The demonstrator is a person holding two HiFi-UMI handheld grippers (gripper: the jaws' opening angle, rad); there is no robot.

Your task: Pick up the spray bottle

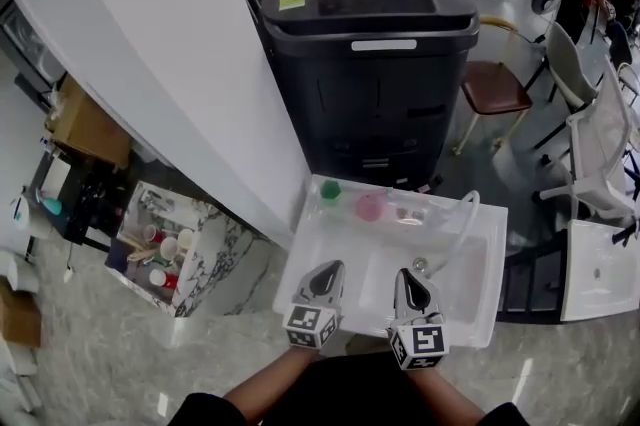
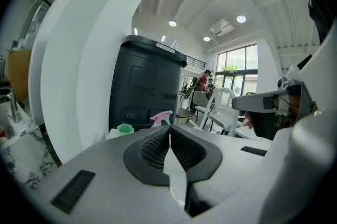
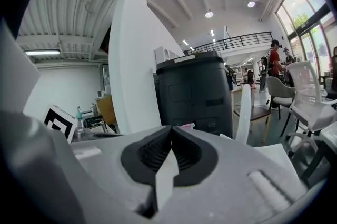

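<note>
Tongs on the left (image 1: 328,272) and the right (image 1: 408,278) are sitting closed and empty above the near side of the white rectangular basin (image 1: 300,259). The pink plastic spray bottle (image 1: 371,206) is standing seemingly upright by the far rim, ahead between them, with neither hand clearly nearer.

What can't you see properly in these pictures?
- Spray bottle: small and blurred in the head view. In the left gripper view, the shut left claw hides all but its pink top.
- Green thing beside it: too small to name.
- Small bits right of the bottle: too small to name.
- Sink: in the right gripper view, mostly hidden behind the shut right claw.
</note>
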